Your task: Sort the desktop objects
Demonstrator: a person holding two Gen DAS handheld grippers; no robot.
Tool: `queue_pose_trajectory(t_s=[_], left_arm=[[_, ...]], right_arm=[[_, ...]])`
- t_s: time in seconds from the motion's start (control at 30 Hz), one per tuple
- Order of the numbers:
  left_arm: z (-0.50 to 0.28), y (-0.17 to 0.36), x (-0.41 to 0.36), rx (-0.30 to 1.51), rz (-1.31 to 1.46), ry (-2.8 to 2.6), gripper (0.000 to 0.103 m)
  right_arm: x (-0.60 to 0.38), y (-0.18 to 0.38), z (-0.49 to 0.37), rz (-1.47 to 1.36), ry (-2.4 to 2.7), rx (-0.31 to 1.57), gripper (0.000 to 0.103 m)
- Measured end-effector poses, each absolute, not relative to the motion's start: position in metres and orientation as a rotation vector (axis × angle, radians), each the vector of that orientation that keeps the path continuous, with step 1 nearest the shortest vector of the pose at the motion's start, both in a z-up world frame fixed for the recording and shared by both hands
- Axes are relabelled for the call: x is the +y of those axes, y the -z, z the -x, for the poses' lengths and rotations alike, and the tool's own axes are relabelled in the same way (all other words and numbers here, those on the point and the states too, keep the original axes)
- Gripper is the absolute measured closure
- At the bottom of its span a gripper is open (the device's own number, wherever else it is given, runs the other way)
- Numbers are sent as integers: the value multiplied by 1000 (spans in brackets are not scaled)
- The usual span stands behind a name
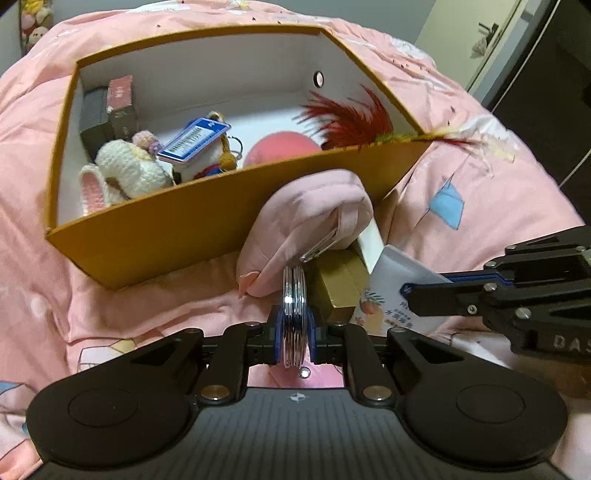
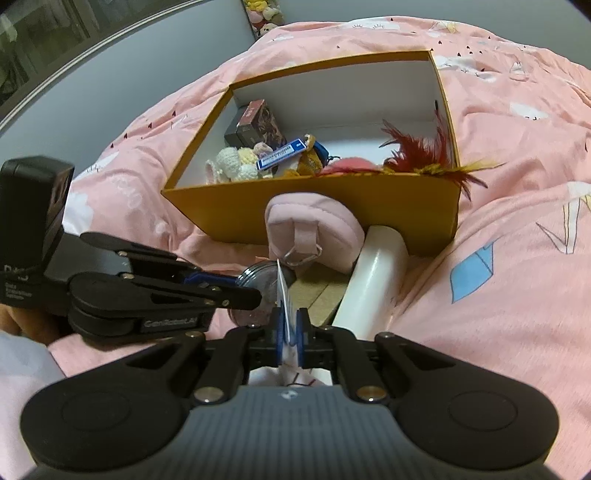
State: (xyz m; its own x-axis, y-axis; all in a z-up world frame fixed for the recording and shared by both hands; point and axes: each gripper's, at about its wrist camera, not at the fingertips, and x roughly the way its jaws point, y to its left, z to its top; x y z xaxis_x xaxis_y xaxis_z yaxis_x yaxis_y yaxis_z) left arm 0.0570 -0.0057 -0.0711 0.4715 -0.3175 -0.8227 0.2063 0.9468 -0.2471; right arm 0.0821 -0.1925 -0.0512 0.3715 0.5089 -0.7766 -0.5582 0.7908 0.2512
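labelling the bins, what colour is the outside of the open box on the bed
Mustard yellow outside, white inside: the box shows best in the left wrist view.

Home bedroom, pink bedspread, plush toys

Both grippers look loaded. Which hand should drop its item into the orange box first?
Probably the left. The left gripper holds a round silver compact right before the orange box. The right gripper pinches a flat white packet, farther right behind the pink pouch.
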Motion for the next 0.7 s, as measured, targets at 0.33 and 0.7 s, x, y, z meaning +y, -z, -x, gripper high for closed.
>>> queue_pose_trajectory(t_s=[0.33, 0.7], left_arm=[[-43, 32, 15, 952, 190, 322, 89], [-36, 26, 30, 961, 205, 265, 89]], right_arm=[[-190, 9, -78, 22, -750, 879, 103], [-178, 17, -94, 154, -685, 884, 78]])
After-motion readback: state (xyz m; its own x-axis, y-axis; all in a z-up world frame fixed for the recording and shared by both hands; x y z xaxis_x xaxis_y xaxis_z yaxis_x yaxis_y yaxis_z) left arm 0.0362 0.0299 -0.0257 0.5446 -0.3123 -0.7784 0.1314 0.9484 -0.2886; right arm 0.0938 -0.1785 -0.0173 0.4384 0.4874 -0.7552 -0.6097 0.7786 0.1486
